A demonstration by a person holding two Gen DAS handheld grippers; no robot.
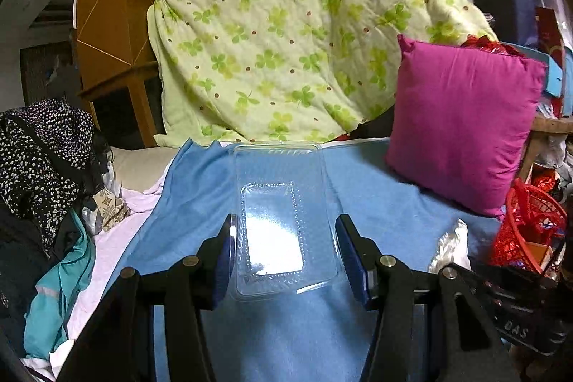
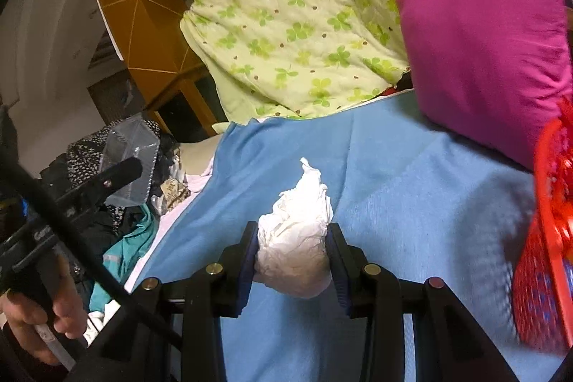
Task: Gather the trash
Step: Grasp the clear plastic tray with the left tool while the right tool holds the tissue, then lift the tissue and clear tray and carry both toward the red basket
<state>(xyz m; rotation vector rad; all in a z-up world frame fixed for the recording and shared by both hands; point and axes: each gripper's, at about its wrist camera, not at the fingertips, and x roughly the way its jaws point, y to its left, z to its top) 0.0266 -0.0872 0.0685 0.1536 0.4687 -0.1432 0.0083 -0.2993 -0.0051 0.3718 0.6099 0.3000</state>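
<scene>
Your clear plastic container sits clamped between the pads of your left gripper, held above the blue blanket. Your right gripper squeezes a crumpled white tissue wad over that same blanket, with the red basket near on the right and the magenta pillow behind

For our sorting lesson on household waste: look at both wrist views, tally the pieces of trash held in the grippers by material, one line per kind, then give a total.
Clear plastic: 1, the clear plastic container in the left gripper.
Paper: 1, the crumpled white tissue in the right gripper.
Total: 2
</scene>
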